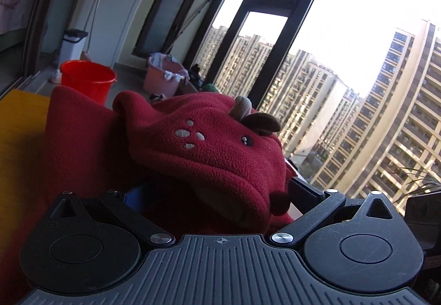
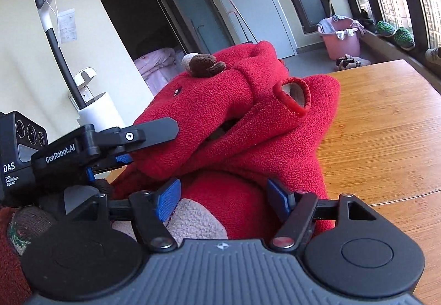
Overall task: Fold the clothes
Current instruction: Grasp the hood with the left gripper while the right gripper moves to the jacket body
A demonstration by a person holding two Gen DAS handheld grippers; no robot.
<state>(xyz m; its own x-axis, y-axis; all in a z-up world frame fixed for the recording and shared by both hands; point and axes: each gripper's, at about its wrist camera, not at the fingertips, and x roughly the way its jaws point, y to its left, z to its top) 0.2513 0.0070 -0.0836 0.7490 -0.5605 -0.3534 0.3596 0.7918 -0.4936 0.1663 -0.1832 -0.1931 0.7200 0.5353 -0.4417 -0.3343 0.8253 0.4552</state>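
Observation:
A red fleece hooded garment (image 2: 248,117) with a small antler and brown ear (image 2: 204,63) is bunched up on the wooden table (image 2: 386,125). It also fills the left wrist view (image 1: 198,145), hood toward the camera. My right gripper (image 2: 224,194) has its blue pads (image 2: 168,198) apart, with red and beige fleece between them. My left gripper (image 1: 217,194) is pushed into the cloth; its fingertips are hidden under the hood. In the right wrist view the left gripper (image 2: 154,131) reaches the hood's edge from the left.
A red bucket (image 1: 88,79) and a pink basin (image 1: 165,76) stand on the floor beyond the table. Large windows (image 1: 344,70) run along the right. A white upright vacuum (image 2: 69,62) stands by the wall at left. The table's bare wood lies to the right of the garment.

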